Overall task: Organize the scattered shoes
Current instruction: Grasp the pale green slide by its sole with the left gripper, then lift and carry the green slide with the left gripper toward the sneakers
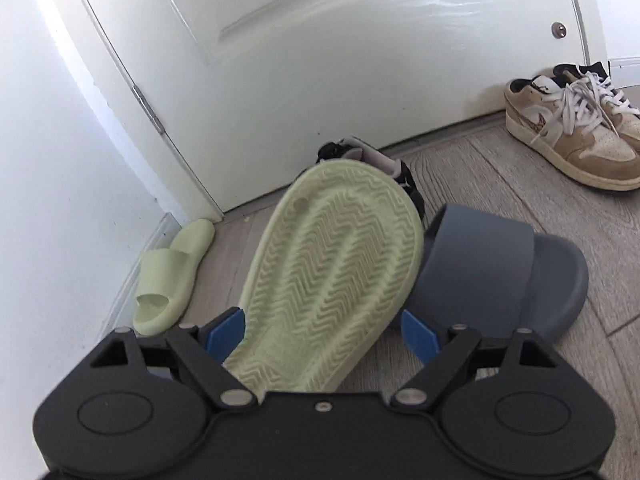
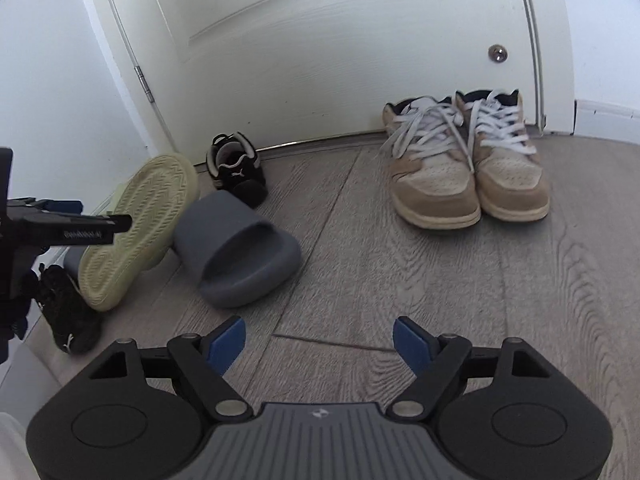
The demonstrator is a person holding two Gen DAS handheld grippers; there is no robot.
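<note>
Grey wood-look floor [image 2: 440, 280] meets a white door [image 2: 320, 40]. Your left gripper [image 1: 324, 334] clamps the green slide [image 1: 332, 276], sole up (long axis toward the door); your right gripper [image 2: 320, 340] hangs open, empty

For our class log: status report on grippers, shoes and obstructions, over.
Left gripper holds green slide sole-up. Right gripper open, empty. Tan sneakers paired at door. Grey slide crowds green slide.

Bare floor [image 2: 360, 280] between grey slide [image 2: 240, 256] and sneakers [image 2: 468, 168] (door behind).
</note>
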